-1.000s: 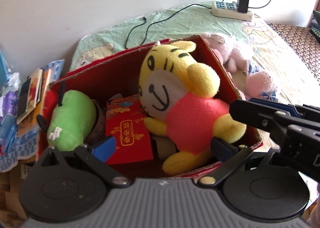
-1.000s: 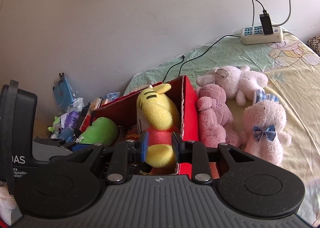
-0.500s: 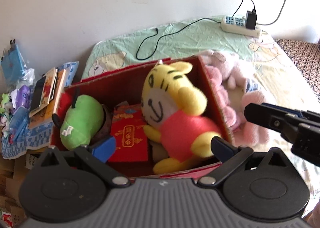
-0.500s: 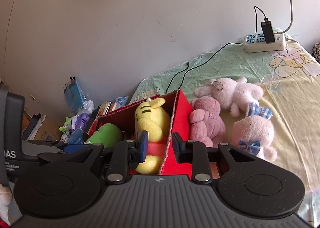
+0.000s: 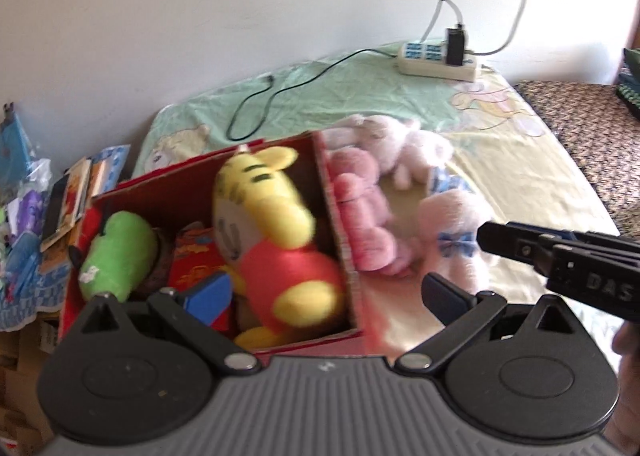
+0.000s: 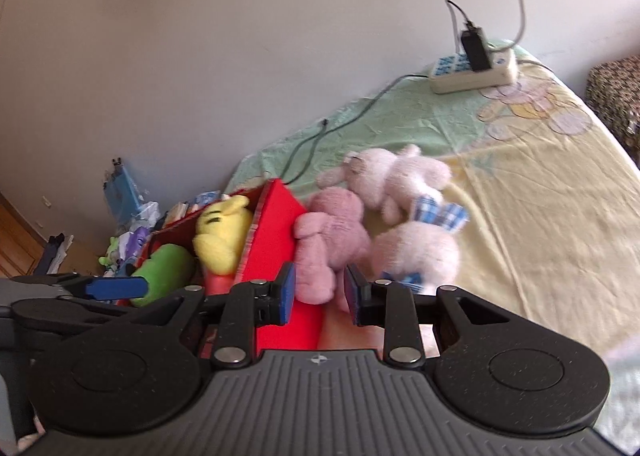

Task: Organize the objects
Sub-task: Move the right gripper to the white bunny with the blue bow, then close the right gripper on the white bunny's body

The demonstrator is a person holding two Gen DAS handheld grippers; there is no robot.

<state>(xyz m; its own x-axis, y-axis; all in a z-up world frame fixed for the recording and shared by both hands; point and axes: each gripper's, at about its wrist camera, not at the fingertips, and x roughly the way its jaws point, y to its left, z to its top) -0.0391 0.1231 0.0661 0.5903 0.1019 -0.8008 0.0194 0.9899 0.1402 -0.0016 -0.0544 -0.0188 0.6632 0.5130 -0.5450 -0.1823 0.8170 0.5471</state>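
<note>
A bed (image 5: 520,176) covered by a pale green and yellow cartoon-print sheet, set against a white wall. At 12 to 1 o'clock, a white power strip (image 5: 438,60) with a black charger plugged in; a thin black cable (image 5: 256,112) trails from it toward 11 o'clock. At the centre, a red cardboard box (image 5: 340,244) stands at the bed's left edge. Touching its right wall lie three plush toys: a dark pink one (image 5: 360,216), a pale pink one (image 5: 400,144) behind it, and one with a blue checked bow (image 5: 456,224) at 3 o'clock.
</note>
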